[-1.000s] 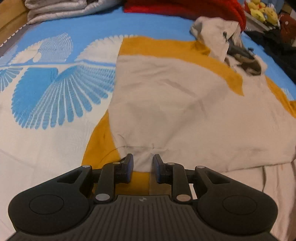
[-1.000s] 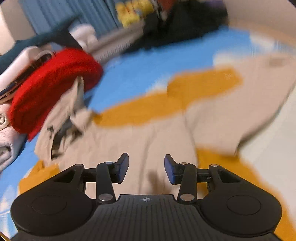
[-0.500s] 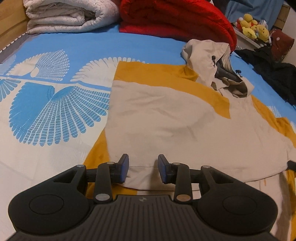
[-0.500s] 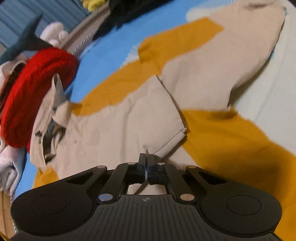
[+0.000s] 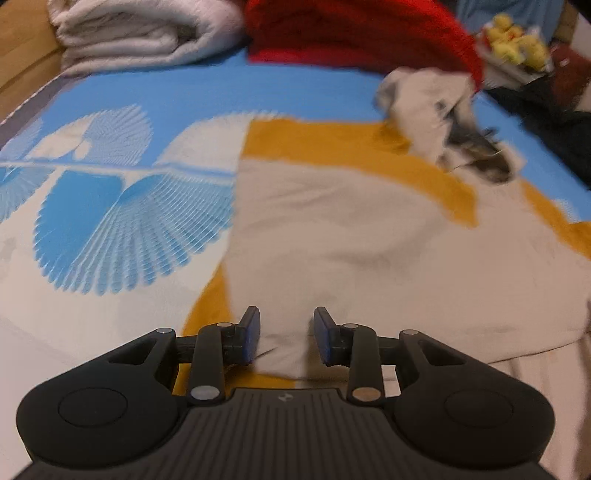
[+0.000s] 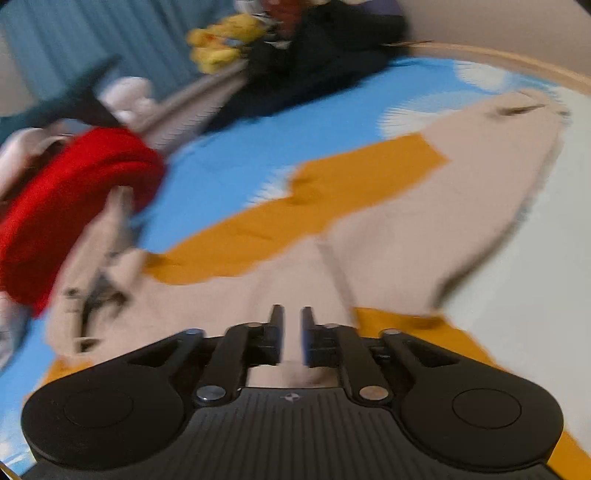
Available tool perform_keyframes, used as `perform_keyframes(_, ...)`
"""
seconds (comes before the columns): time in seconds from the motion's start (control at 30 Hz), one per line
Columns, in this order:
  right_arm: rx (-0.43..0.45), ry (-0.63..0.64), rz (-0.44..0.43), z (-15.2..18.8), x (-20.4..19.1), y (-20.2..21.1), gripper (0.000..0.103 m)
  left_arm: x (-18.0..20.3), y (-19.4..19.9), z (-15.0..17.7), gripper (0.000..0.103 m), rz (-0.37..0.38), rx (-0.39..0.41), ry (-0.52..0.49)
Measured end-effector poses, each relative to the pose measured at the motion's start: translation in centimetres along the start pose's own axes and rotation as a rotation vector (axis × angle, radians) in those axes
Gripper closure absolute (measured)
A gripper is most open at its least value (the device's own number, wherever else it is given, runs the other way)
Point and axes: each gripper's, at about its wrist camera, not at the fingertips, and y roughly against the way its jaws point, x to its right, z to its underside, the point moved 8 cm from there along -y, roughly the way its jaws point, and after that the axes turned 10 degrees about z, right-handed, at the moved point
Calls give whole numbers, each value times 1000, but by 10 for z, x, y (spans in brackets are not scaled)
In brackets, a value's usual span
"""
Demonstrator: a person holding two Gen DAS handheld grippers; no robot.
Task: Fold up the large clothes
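a beige and mustard hooded jacket (image 5: 332, 236) lies spread across the middle of the frame on a blue and white patterned bedspread (image 5: 110, 206), its hood (image 5: 443, 122) bunched at the upper right beside a red blanket (image 5: 351, 33). the left gripper (image 5: 286, 338) sits at the bottom centre over the jacket's near hem, jaws apart with cloth under the gap, not pinched. in the blurred right wrist view the right gripper (image 6: 291, 332) hangs low centre above beige fabric, its jaws opening with a narrow gap and nothing clamped.
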Motion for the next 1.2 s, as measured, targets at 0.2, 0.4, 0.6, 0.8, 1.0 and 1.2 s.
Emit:
perform_keyframes(0.2, -295, -15, -49, 34, 6, -45, 67, -3, 5, 0, 68, 20, -8, 48)
perform_keyframes(0.4, -265, 50, -27, 31, 1, -35, 65, -15, -4, 11, 68, -20, -80, 103)
perform_keyframes(0.6, -221, 42, 39, 14, 13, -28, 64, 13, 41, -14, 67, 10, 49, 28)
perform_keyframes(0.8, 55, 105, -85, -35, 15, 28, 64, 62, 84, -19, 62, 67, 141, -107)
perform_keyframes(1.0, 209, 155, -129, -76, 51, 67, 62, 92, 109, -4, 61, 92, 180, -205)
perform_keyframes(1.2, 216, 24, -38, -116, 142, 65, 62, 107, 113, 8, 61, 113, 185, -231)
